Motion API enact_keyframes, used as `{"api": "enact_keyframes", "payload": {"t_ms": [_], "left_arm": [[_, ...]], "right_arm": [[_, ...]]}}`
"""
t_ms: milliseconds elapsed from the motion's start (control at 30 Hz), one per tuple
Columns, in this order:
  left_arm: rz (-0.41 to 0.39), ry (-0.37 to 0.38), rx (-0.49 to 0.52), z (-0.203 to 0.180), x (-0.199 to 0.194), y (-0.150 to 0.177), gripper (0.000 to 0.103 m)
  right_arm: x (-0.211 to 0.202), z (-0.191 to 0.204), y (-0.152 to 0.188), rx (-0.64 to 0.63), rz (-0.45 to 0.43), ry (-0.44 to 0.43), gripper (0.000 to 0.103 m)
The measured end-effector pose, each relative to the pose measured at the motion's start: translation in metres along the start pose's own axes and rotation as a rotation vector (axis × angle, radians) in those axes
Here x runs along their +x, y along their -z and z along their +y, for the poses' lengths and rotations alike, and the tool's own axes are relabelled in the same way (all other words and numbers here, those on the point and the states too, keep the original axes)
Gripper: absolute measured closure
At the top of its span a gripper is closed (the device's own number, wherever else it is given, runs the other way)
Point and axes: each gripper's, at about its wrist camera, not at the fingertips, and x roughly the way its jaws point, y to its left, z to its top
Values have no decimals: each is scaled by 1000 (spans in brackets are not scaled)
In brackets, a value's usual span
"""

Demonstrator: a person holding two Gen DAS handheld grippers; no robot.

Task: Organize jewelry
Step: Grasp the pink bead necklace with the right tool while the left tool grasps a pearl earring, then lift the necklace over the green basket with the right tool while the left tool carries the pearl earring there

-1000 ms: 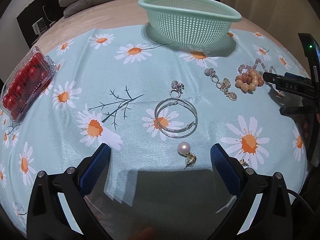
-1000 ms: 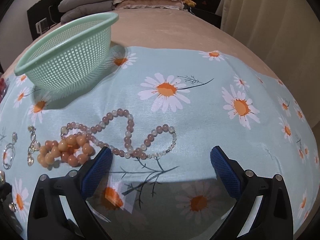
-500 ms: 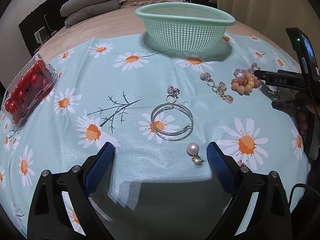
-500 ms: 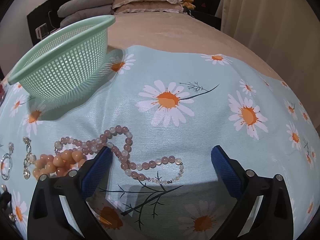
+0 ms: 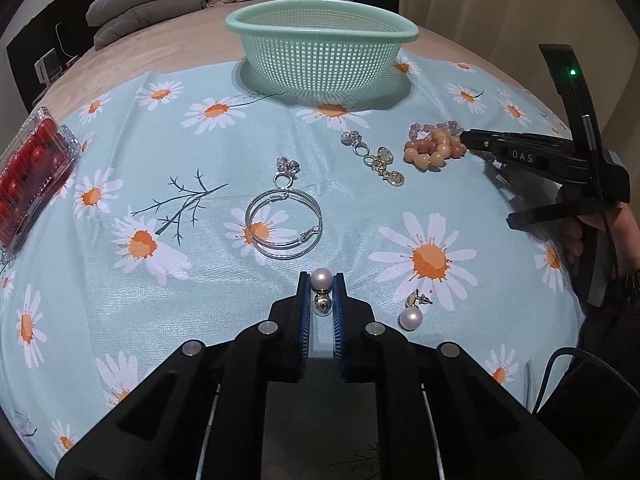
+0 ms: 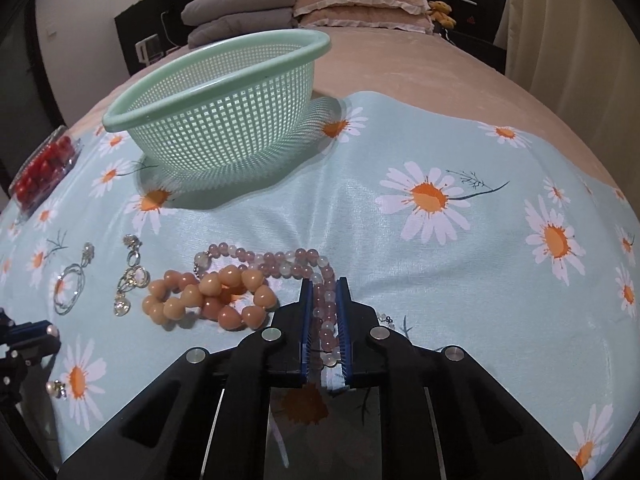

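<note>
On the daisy-print cloth, my left gripper [image 5: 321,277] is closing its jaws, and the blue pads press on a pearl earring [image 5: 321,279]. A second pearl earring [image 5: 411,317] lies just to its right. In the right wrist view, my right gripper [image 6: 324,282] is closing on the pink bead necklace [image 6: 280,258], with a strand of beads pinched between its pads. An orange heart-bead bracelet [image 6: 212,296] lies against the necklace on the left. The mint green basket [image 5: 320,28] stands upright at the back of the cloth.
Silver hoop earrings [image 5: 284,224], a crystal ring [image 5: 287,170] and gold drop earrings [image 5: 374,158] lie between the grippers and the basket. A clear box of red cherry tomatoes [image 5: 28,176] sits at the left edge. Pillows and folded blankets are behind.
Both grippers went from wide open to closed. The left one closed around the pearl earring, the right one around the pink necklace after shifting forward over it.
</note>
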Motion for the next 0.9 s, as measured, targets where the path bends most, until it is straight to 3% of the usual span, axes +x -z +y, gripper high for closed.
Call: {"api": "enact_keyframes", "payload": {"t_ms": [67, 333, 667, 900], "left_arm": [[12, 17, 3, -1, -2, 0, 92], [42, 38, 40, -9, -14, 3, 92], [-35, 2, 119, -31, -55, -1, 92], [-122, -74, 128, -37, -86, -8, 92]], "right_arm": [[-8, 0, 3, 11, 0, -19, 97], [-47, 1, 12, 27, -31, -61, 97], [-110, 12, 6, -35, -123, -71, 97], [-142, 24, -2, -76, -175, -66, 97]]}}
